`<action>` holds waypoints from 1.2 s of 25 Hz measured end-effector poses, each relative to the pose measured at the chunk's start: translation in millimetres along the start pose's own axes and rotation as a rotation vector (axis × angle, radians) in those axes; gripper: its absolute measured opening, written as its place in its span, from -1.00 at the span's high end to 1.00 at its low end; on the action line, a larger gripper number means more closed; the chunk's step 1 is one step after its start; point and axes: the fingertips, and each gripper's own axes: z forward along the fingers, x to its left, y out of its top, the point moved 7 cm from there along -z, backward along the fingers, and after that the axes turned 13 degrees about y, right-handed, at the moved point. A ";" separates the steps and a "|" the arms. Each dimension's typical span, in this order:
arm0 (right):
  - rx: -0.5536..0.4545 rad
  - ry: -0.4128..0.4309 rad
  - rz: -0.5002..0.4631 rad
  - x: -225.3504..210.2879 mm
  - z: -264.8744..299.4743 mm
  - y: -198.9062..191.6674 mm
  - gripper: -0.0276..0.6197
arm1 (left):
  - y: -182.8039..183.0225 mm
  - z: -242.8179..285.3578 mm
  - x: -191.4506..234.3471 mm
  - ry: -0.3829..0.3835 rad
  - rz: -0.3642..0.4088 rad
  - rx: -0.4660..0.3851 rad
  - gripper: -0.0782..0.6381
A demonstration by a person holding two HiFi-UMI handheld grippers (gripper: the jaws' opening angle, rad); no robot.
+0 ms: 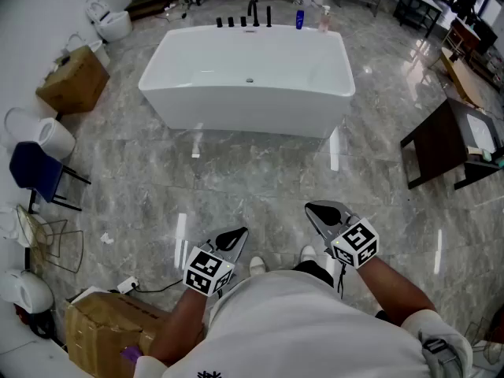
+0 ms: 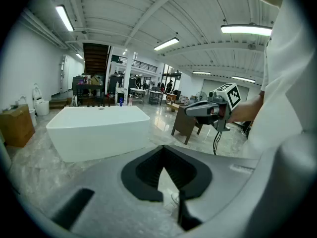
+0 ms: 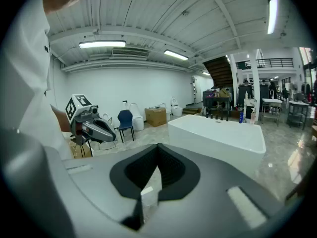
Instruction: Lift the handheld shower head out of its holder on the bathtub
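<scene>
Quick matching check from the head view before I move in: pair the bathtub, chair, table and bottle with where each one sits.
Things:
1. bathtub
2. chair
3. table
4. bottle

Places:
A. at the right edge of the view
B. at the bathtub's far end, near the black taps
C. at the left edge of the view
D. in the middle, straight ahead

Pairs: 1-D, 2-C, 3-A, 4-B
</scene>
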 end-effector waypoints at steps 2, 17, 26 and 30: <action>0.007 0.011 0.002 8.5 21.2 4.1 0.88 | -2.2 -4.5 20.9 -0.002 0.008 -0.004 0.76; 0.060 0.038 0.030 -53.1 76.2 17.2 0.88 | 56.0 79.3 107.3 -0.007 -0.034 -0.091 0.22; 0.001 0.052 0.029 -188.6 85.7 54.7 0.62 | 165.9 190.1 152.9 0.053 -0.018 -0.076 0.07; -0.017 0.039 0.051 -239.5 84.3 54.7 0.65 | 200.1 236.2 159.8 0.061 0.009 -0.067 0.05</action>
